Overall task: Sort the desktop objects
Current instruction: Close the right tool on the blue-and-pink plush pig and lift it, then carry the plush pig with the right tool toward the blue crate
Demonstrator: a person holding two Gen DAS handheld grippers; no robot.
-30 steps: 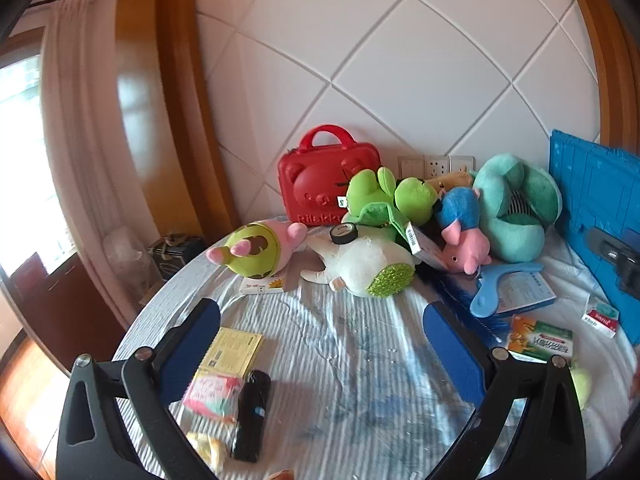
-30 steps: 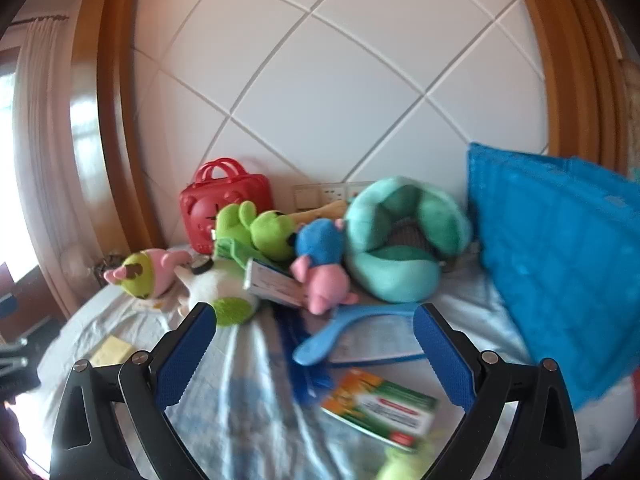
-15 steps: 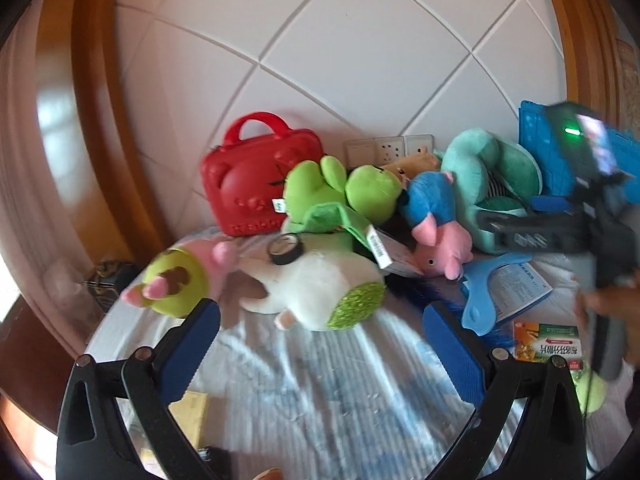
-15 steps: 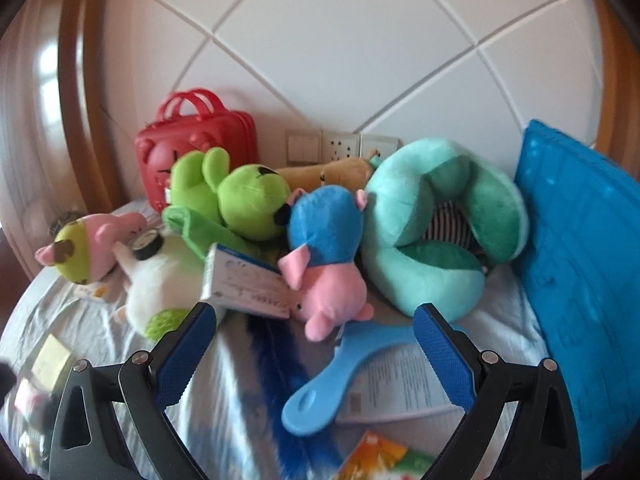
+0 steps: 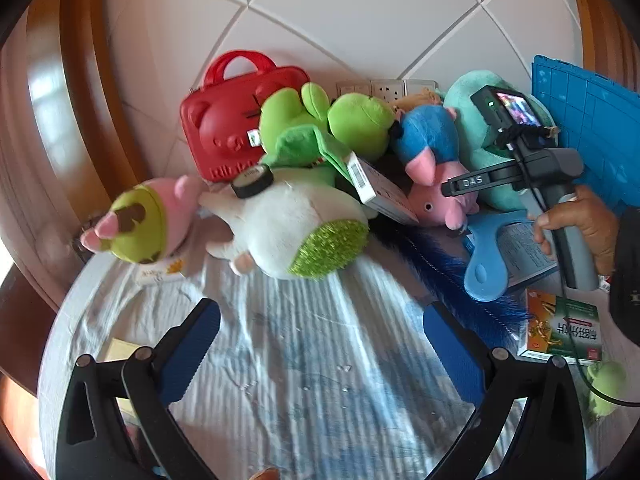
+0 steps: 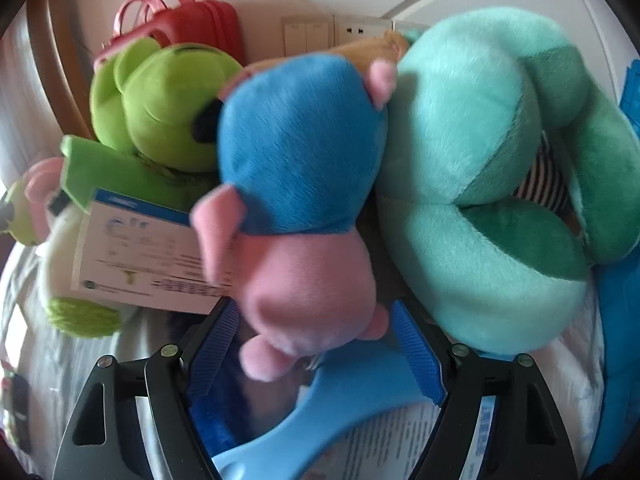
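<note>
Right gripper (image 6: 314, 354) jaws are wide apart, flanking the lower pink end of the blue-and-pink pig plush (image 6: 296, 184); whether the pads touch it is hard to tell. The pig lies between the green frog plush (image 6: 160, 108) and the teal neck pillow (image 6: 488, 184), touching both. A white box (image 6: 136, 252) leans just left of the pig, and a blue plastic paddle (image 6: 352, 396) lies under the gripper.

Left gripper (image 5: 320, 344) is wide open, holding nothing, above the striped tablecloth (image 5: 304, 380). Ahead of it is a white plush (image 5: 288, 224) with a roll of tape (image 5: 253, 181) on top, a red case (image 5: 232, 128) behind, and a pink-green plush (image 5: 140, 220) to the left. The right hand (image 5: 576, 220) grips its handle by the pillow.
</note>
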